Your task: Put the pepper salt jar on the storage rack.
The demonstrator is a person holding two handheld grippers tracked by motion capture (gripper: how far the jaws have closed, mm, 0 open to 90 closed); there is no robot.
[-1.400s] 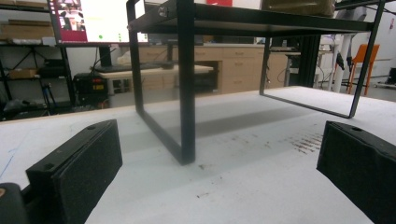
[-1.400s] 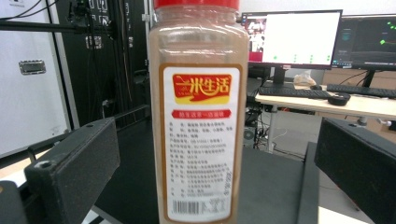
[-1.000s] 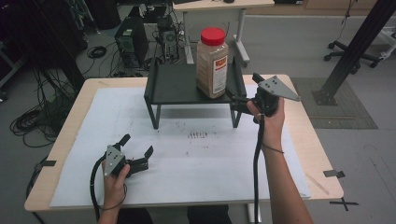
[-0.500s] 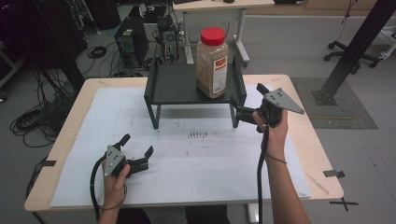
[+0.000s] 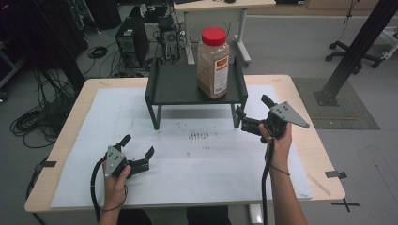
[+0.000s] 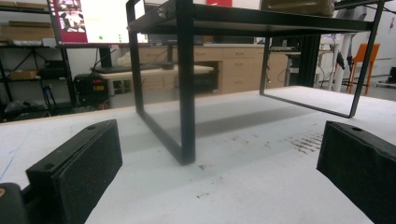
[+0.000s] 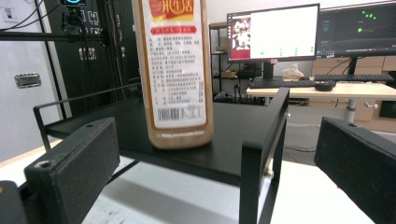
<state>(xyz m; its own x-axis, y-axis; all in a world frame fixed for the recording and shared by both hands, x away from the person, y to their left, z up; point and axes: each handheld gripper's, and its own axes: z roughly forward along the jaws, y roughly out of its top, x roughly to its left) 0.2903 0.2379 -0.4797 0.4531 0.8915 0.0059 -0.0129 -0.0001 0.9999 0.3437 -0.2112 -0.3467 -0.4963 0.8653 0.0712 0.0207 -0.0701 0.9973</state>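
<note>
The person's left hand point(image 5: 115, 180) grips the black two-jaw left gripper point(image 5: 138, 151) low near the table's front edge, forearm entering from the bottom, jaws spread wide and aimed forward and to the right. The right hand point(image 5: 276, 136) holds the black right gripper point(image 5: 251, 111) raised, arm extended forward, its jaws likewise wide apart, pointing leftward.

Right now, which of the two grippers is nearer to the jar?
The right gripper: it is raised beside the shelf facing the jar; the left gripper rests low on the table.
</note>
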